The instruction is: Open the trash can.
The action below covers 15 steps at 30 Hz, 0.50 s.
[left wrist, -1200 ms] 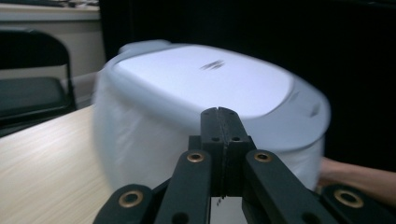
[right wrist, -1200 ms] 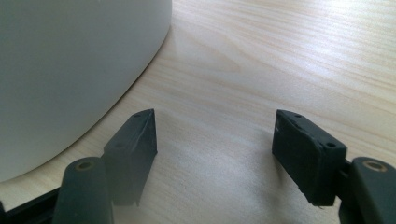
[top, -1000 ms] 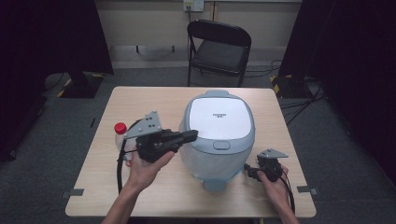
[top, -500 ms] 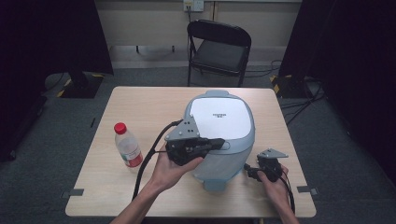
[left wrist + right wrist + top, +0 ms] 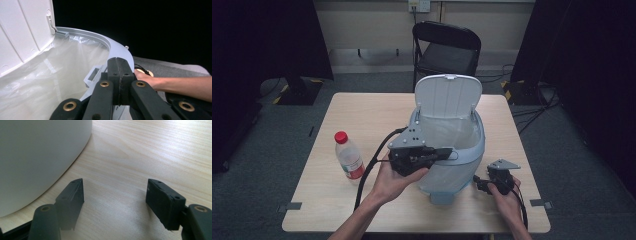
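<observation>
Bin lid [image 5: 448, 95] up; left tongs [image 5: 447, 153] clenched empty at the trash bin [image 5: 472, 150] front rim. Right tongs [image 5: 478, 184] released on tabletop [image 5: 362, 115]. Likely next: fetch bottle [image 5: 348, 155] at 9 o'clock.

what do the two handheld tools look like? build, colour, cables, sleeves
Both tools are black, with two flat rectangular jaws on linkage arms that have brass-coloured pivot rings. The left tool and right tool each carry a grey three-cornered plate on top and trail a black cable. The forearms are bare, with no sleeves in view.
</observation>
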Each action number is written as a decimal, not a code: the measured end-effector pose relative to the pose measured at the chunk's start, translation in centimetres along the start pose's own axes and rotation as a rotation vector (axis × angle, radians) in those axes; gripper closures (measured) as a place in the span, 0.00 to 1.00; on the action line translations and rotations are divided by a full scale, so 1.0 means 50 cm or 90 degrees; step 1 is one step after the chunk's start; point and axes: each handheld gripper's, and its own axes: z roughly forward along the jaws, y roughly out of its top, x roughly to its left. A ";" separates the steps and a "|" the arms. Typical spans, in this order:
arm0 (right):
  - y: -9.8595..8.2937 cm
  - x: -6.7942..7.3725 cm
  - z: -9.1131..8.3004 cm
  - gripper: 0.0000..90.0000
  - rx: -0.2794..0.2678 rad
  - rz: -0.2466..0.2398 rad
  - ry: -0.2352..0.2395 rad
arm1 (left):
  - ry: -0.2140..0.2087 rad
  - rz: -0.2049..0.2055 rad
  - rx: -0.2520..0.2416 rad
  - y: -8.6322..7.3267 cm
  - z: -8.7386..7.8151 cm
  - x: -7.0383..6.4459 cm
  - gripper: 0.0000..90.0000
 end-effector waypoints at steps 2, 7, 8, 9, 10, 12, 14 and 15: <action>0.000 0.000 0.000 0.33 0.000 0.000 0.000 | -0.010 -0.007 -0.009 -0.004 -0.004 0.007 0.95; 0.000 0.000 0.000 0.33 0.000 0.000 0.000 | 0.009 -0.019 -0.026 -0.010 -0.024 0.019 0.80; 0.000 0.000 0.000 0.33 0.000 0.001 0.000 | 0.008 -0.020 -0.030 -0.010 -0.030 0.023 0.78; 0.000 0.000 0.000 0.33 0.000 0.001 0.000 | 0.010 -0.022 -0.039 -0.011 -0.037 0.027 0.74; 0.000 0.000 0.000 0.33 0.000 0.001 -0.001 | 0.018 -0.031 -0.050 -0.012 -0.050 0.035 0.66; 0.000 0.000 0.000 0.33 0.000 0.001 -0.001 | 0.029 -0.032 -0.056 -0.013 -0.061 0.040 0.63; 0.000 0.000 0.000 0.33 0.000 0.002 -0.001 | 0.046 -0.046 -0.062 -0.016 -0.081 0.050 0.53; 0.000 0.000 0.000 0.33 0.000 0.002 -0.001 | 0.057 -0.052 -0.064 -0.019 -0.093 0.057 0.50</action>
